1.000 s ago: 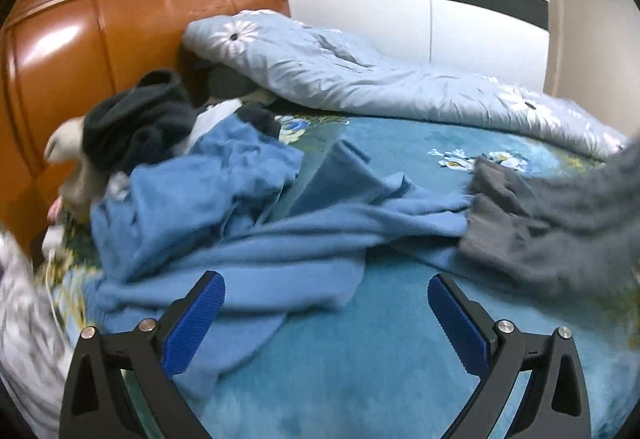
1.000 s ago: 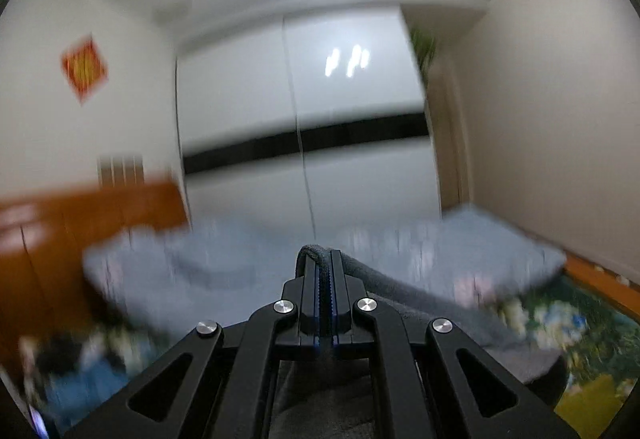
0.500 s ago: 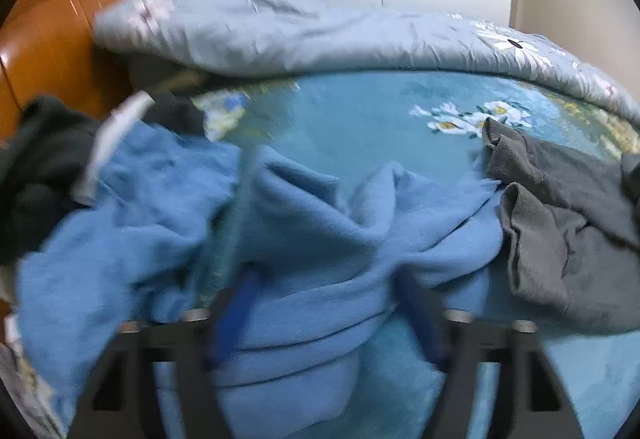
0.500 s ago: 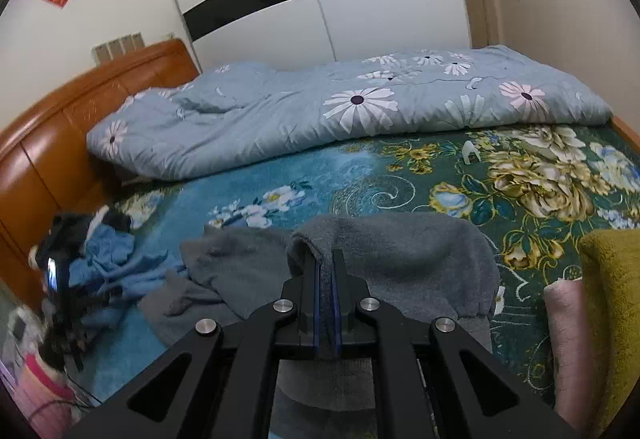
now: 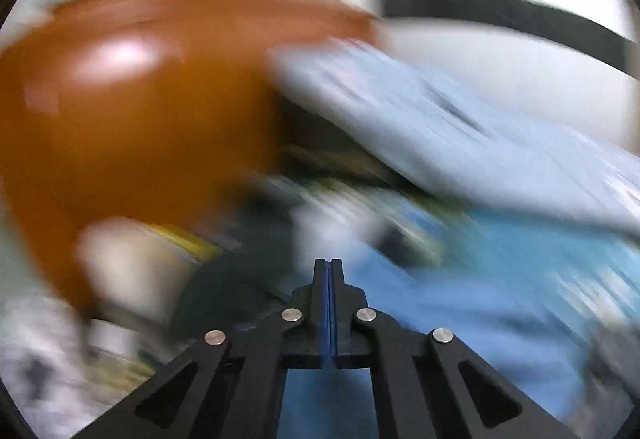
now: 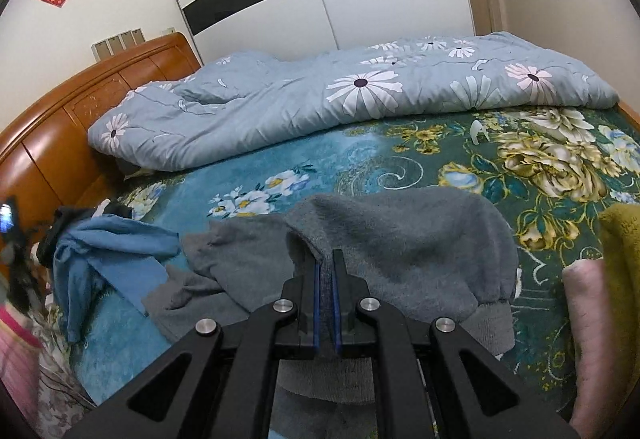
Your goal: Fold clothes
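My right gripper (image 6: 326,263) is shut on a fold of a grey fleece garment (image 6: 400,235) that lies spread on the bed in front of it. A blue garment (image 6: 116,251) lies crumpled at the left of the right wrist view, beside dark clothes (image 6: 60,231). My left gripper (image 5: 329,271) has its jaws closed together. The left wrist view is heavily blurred; blue cloth (image 5: 460,303) shows under and to the right of the jaws, and I cannot tell whether any is pinched.
A flowered teal bedsheet (image 6: 400,163) covers the bed. A pale blue daisy quilt (image 6: 360,95) lies along the far side. The wooden headboard (image 6: 60,119) stands at left. Yellow (image 6: 624,239) and pink (image 6: 588,319) folded items lie at right.
My left gripper has closed from open and swung up toward the headboard, blurring its view. My right gripper has lowered, still clamped on the grey garment, which now lies flatter.
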A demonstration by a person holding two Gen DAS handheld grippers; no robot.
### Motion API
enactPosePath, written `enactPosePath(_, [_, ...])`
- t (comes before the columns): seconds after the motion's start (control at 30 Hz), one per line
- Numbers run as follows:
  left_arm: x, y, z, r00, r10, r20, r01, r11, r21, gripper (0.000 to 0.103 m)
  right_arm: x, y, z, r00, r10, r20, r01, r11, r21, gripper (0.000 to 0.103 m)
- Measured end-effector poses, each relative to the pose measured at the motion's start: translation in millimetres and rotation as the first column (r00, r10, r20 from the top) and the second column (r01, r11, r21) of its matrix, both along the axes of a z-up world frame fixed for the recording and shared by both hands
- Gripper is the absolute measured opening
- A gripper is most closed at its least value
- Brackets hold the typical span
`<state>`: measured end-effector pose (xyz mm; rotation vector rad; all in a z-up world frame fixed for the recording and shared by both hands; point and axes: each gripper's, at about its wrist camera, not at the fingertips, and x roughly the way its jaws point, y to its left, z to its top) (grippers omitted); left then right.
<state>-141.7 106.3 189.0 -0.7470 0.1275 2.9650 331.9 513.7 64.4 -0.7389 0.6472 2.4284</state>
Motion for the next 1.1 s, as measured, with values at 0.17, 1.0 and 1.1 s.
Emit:
enactPosePath(0.17, [-10, -36, 22, 0.998, -0.011, 0.054, 0.007, 0.997, 0.079, 0.001, -5, 4, -12, 1.0, 0.002, -0.007, -0.002, 0.999, -0.037, 0.006])
enactPosePath(1.0, [27, 97, -108, 0.908, -0.258, 0.329, 0.31, 0.944, -0.114, 0.027, -6, 4, -41, 0.999, 0.031, -0.02, -0.033, 0.992, -0.121, 0.007])
enactPosePath(1.1, [17, 56, -52, 0.959, -0.205, 0.196, 0.218, 0.975, -0.048, 0.026, -8, 7, -44, 0.999, 0.029, -0.014, -0.03, 0.992, -0.124, 0.007])
